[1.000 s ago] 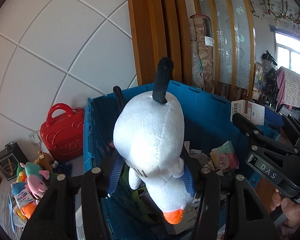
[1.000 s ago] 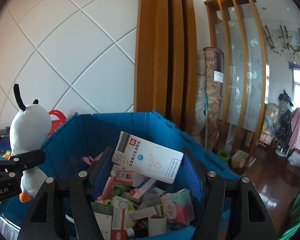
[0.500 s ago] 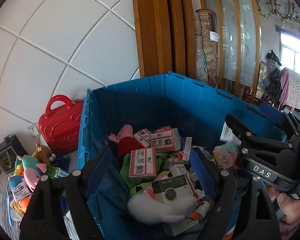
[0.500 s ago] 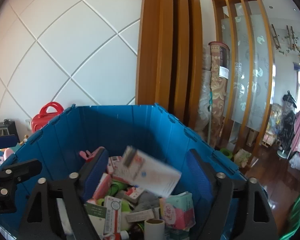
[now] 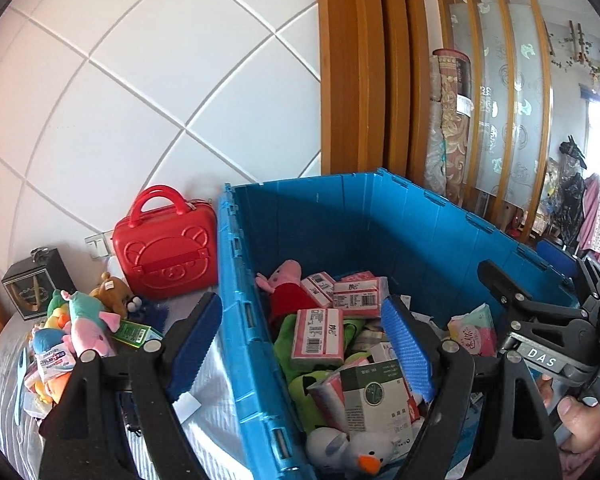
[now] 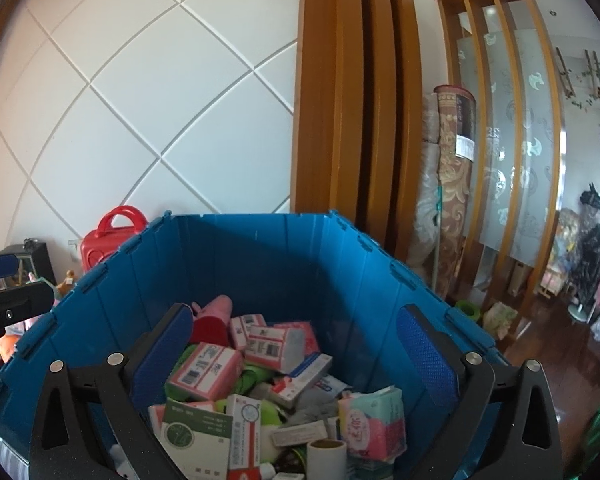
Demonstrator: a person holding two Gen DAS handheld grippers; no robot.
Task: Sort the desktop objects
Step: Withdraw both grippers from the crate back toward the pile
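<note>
Black left gripper (image 5: 304,336) — blue ribbed pads (image 5: 406,350), silver screws.

left gripper (image 5: 306,344): fingers spread, empty | right gripper (image 6: 296,352): fingers spread, empty

A second ago the left gripper (image 5: 300,344) clamps a white plush penguin above the blue crate (image 5: 420,216); now its fingers (image 5: 196,336) stand wide apart with nothing between them, and the white plush penguin (image 5: 348,450) lies on its side in the near corner of the crate, orange beak up, touching a green-and-white box (image 5: 374,396). This gripper now straddles the crate's left wall, so the toy pile (image 5: 72,332) on the worktop shows beside it. The right gripper (image 6: 296,356) held a white medicine box a second ago; its fingers are now spread and bare, and that box has dropped among the other packets, where I cannot single it out.
</note>
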